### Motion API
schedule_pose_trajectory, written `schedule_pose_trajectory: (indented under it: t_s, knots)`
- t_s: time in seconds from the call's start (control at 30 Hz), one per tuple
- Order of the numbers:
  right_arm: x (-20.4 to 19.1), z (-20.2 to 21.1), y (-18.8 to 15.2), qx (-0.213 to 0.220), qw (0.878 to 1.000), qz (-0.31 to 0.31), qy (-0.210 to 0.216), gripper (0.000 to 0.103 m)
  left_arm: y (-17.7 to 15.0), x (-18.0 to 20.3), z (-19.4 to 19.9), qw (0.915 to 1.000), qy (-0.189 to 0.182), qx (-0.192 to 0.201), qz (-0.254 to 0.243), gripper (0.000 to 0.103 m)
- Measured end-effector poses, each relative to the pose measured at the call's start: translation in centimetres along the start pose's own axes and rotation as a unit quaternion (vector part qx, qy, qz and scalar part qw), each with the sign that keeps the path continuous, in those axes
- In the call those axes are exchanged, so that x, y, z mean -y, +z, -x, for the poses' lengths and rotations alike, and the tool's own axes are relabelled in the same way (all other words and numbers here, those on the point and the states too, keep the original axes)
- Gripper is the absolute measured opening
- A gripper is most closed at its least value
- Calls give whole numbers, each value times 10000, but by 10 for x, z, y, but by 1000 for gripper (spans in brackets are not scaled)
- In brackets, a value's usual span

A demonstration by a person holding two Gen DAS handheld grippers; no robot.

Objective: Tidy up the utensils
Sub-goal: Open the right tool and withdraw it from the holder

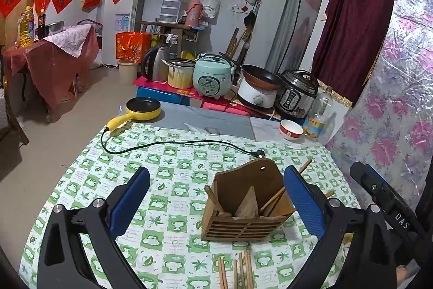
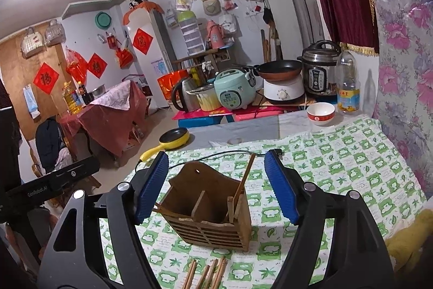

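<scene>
- Two blue-padded grippers, left gripper (image 1: 216,201) and right gripper (image 2: 216,186), stand spread wide, pinching nothing.
- Between them, a brown slatted wooden utensil holder (image 2: 208,213) stands on the green-and-white checked tablecloth (image 2: 338,169), with chopsticks leaning inside.
- Loose wooden chopsticks (image 1: 235,270) lie before it, cut off by the bottom edge.

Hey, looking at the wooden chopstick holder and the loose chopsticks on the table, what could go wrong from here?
1. The wooden chopstick holder looks light; bumping it with the open right tool could tip it.
2. The chopstick inside it leans far over the rim and might fall out.
3. The loose chopsticks lie close together, so the open left tool may pick up several or scatter them.
</scene>
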State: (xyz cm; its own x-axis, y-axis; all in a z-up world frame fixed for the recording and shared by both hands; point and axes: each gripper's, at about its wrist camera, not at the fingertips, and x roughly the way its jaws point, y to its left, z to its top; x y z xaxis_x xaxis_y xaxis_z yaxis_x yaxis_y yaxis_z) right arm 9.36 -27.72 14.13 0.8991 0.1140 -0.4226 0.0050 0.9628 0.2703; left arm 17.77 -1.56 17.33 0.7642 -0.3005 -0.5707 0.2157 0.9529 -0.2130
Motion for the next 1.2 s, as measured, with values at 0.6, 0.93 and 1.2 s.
schedule_pose_trajectory:
  t_s: [0.6,0.93,1.2]
  knots:
    - [11,-4,-120,-762,9931,604,-658,89,-106,-39,-38,9964,603,-557,-200,97]
    - [6,-8,-186,-1809,9731,1263,-667,97,-175,-41,-53,9857,466,-1532,-523,97]
    - [11,4,-211,-1983,9642,1554,-822,97,-220,-34,-39,9768,109,-1880,-1023,97]
